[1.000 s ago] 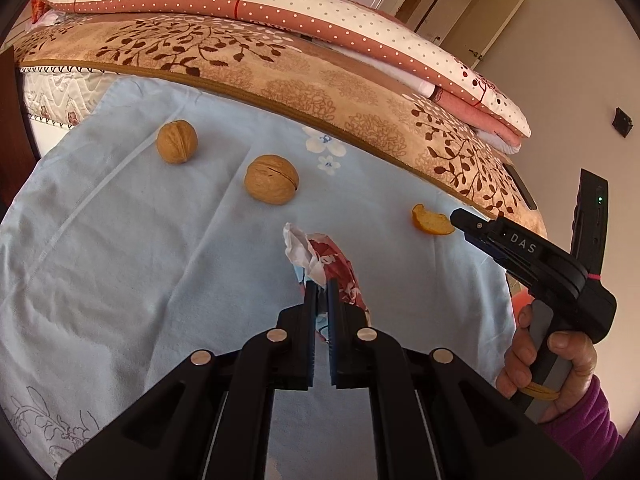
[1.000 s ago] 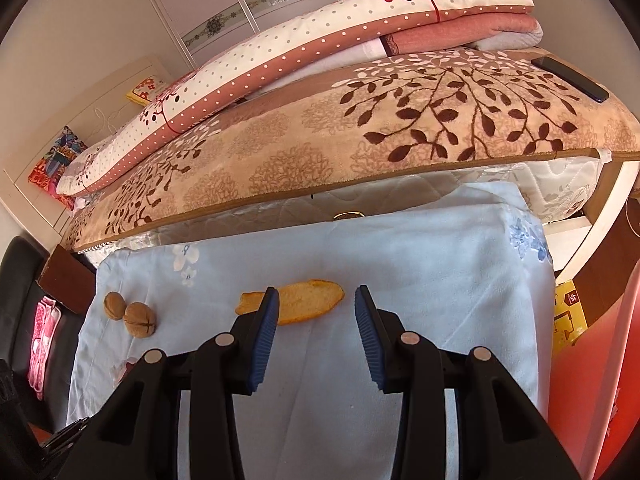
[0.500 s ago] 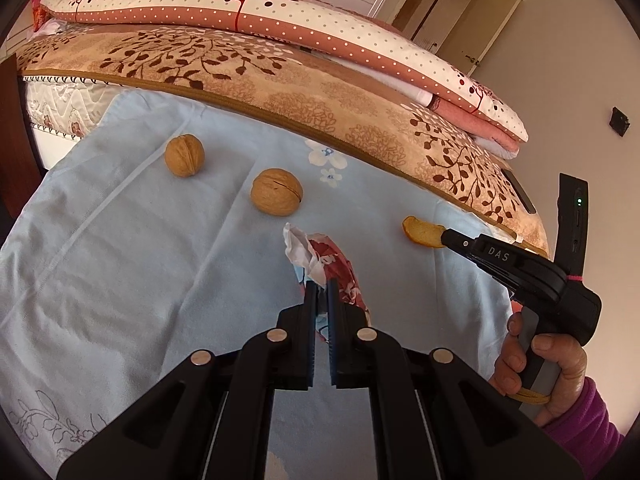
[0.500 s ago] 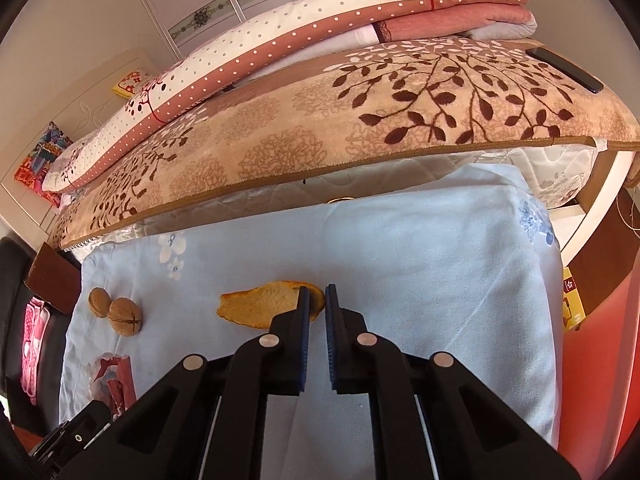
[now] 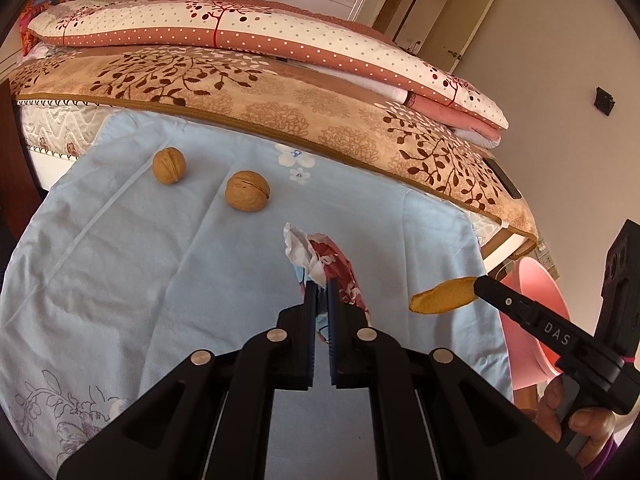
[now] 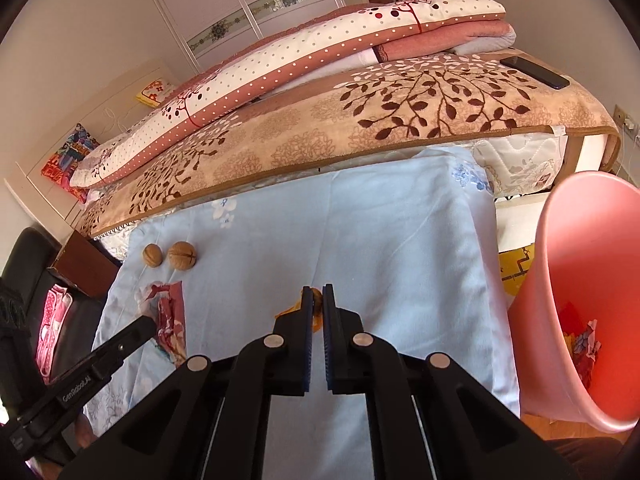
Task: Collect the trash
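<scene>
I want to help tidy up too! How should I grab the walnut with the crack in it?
Take the cracked walnut around its round middle, coming down from above, with one finger on each side. It sits alone on the blue cloth, apart from the other walnut, so both sides are free. It is round and would likely roll if pushed from one side.

Both claws angled downward. The left claw [image 5: 321, 294] was clamped tight on something, and the right claw [image 6: 317, 300] likewise pinched its catch; a hand [image 5: 576, 420] gripped its handle.
</scene>
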The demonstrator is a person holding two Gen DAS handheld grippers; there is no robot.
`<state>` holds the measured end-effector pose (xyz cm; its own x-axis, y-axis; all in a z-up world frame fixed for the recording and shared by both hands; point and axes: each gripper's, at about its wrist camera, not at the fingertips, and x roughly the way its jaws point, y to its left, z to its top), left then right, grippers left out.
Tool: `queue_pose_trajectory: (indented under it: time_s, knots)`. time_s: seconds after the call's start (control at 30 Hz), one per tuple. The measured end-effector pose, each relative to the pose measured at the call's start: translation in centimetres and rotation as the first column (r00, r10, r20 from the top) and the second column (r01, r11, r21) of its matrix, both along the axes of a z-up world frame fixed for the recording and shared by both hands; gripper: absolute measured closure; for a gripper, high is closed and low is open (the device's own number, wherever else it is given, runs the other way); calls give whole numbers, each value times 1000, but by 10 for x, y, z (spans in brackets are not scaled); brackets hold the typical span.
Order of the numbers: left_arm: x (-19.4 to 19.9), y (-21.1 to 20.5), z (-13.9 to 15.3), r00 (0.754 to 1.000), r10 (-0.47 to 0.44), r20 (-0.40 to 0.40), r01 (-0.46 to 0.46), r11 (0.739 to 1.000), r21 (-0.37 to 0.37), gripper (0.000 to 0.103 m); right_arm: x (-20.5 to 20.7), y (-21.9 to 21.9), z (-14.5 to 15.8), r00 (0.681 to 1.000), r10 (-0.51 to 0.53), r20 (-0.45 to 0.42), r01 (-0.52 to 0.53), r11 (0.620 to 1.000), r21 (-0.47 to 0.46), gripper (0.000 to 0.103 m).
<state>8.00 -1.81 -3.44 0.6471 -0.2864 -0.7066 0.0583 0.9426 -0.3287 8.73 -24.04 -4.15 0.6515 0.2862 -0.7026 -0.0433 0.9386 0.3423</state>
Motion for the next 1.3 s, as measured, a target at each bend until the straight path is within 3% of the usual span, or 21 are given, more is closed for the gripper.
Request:
queue_pose_trajectory:
  time_s: [0.43, 0.87, 1.1, 1.3]
  knots:
    - [-34, -30, -14, 994, -99, -49, 101, 993, 52, 98, -96, -16, -15, 998, 11, -58, -14, 999, -48, 99]
    - [-52, -46, -11, 989, -135, -52, 139, 986, 89, 98, -108, -20, -24, 992, 30, -124, -40, 996, -81, 98]
    - [-54, -42, -10, 993, -109, -55, 114, 990, 88, 98, -113, -21, -34, 974, 114, -197, -139, 983, -117, 95]
    - [-53, -45, -9, 992, -115, -51, 119, 989, 89, 98, -124, -25, -23, 971, 175, -162, -196, 973, -123, 74]
